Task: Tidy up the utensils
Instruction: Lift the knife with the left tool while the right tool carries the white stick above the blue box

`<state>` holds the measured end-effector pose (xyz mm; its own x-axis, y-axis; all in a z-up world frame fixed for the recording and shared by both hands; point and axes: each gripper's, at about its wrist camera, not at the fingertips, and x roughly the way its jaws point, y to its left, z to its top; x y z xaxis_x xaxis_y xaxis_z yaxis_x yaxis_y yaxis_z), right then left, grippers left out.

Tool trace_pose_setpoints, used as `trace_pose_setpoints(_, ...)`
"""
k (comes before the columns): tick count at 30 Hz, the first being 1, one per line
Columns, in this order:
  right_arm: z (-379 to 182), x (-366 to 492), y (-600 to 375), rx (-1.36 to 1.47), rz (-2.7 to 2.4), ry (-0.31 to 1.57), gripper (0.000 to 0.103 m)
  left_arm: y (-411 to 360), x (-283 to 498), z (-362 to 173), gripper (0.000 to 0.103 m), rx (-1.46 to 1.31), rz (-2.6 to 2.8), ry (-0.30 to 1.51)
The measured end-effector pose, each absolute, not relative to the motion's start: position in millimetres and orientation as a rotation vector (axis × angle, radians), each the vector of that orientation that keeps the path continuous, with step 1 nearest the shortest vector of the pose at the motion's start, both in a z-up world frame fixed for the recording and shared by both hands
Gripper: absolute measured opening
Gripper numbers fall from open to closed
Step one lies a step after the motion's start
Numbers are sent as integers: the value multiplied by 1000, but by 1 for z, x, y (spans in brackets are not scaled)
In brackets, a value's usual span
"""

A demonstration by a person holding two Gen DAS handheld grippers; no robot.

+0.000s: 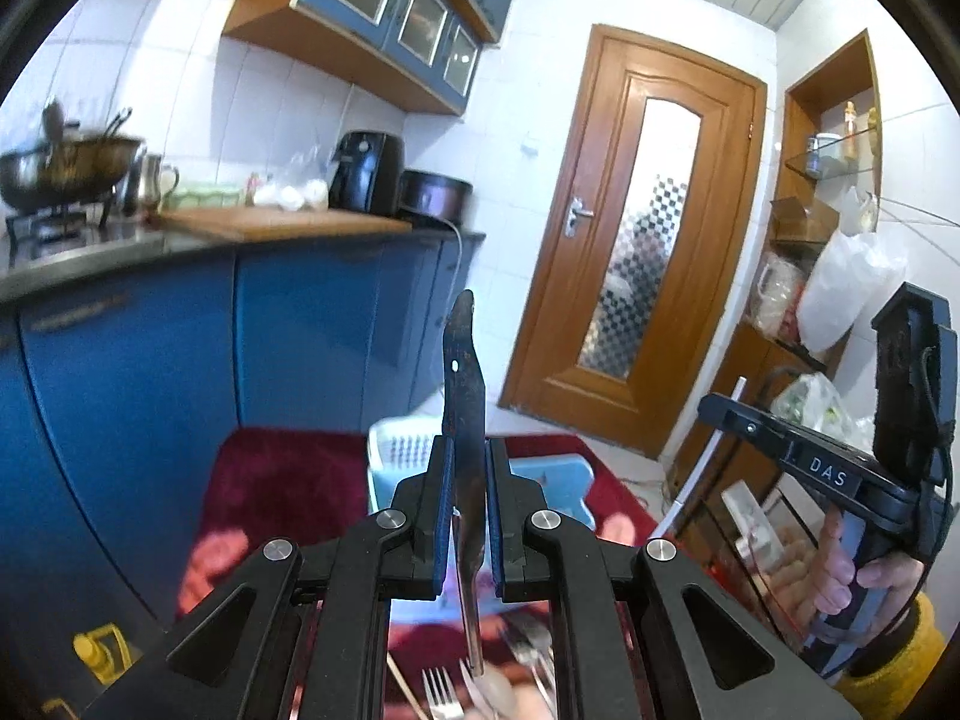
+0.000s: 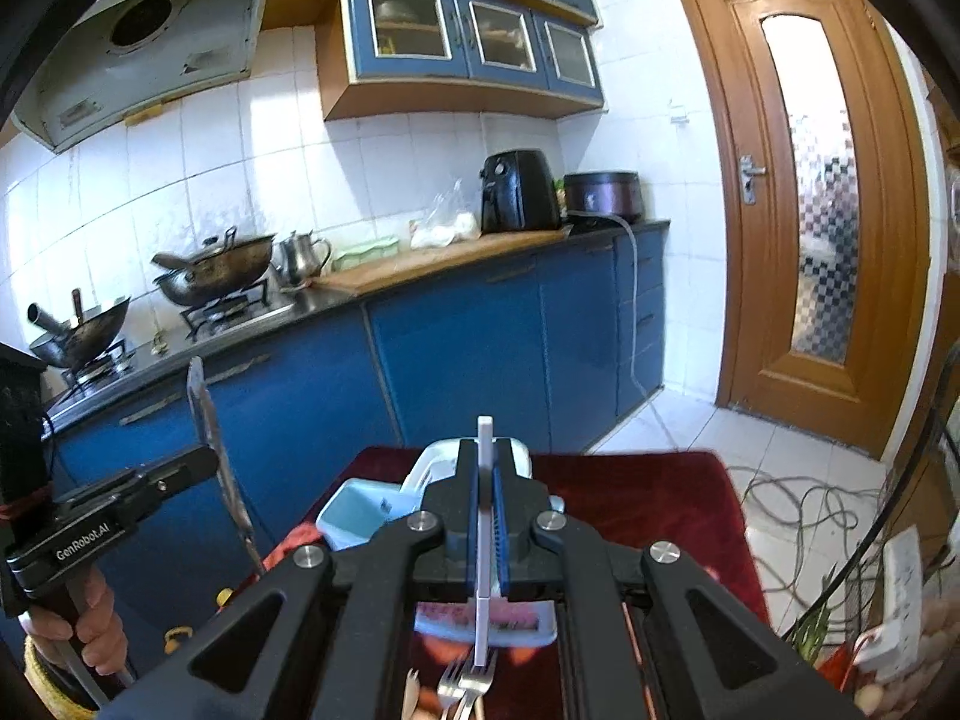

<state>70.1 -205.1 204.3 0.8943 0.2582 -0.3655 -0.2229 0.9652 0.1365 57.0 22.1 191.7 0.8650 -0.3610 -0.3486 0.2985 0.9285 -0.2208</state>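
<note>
One knife (image 1: 465, 420) upright inside left gripper (image 1: 467, 516)

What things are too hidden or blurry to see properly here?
- Left wrist view: the metal utensil shut in the left gripper is seen edge-on, so its kind is unclear.
- Right wrist view: the white stick in the right gripper shows only its edge.
- Both views: the forks are cut off by the bottom edge and partly hidden behind the grippers.
</note>
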Motion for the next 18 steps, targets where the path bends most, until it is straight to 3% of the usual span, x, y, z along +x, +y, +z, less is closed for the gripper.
trace_pose_setpoints(8,211,116,-205,81,203,376,6,20,103,215,10,-135,-285,345)
trace_pose_setpoints(18,170,151,-200,56,211,448,6,13,144,200,10,-128,-239,343)
